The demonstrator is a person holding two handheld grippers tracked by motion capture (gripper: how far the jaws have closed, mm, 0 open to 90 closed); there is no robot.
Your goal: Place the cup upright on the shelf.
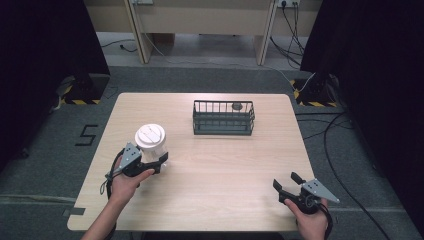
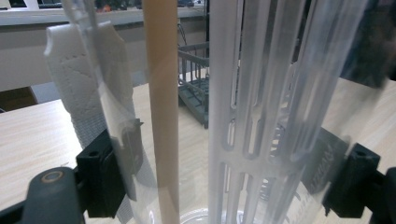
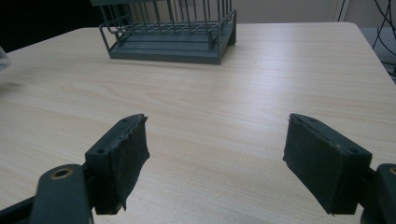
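Clamping clear ribbed plastic jar (image 1: 151, 143), left gripper (image 1: 159, 162).

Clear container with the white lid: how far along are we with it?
Done: the left claw is shut on the clear container, which stands near the table's left edge. In hand: just that grip; I can't tell if it is lifted. Left: any move, perhaps toward the wire basket, which sits apart at the far side. The right claw is open and idle.
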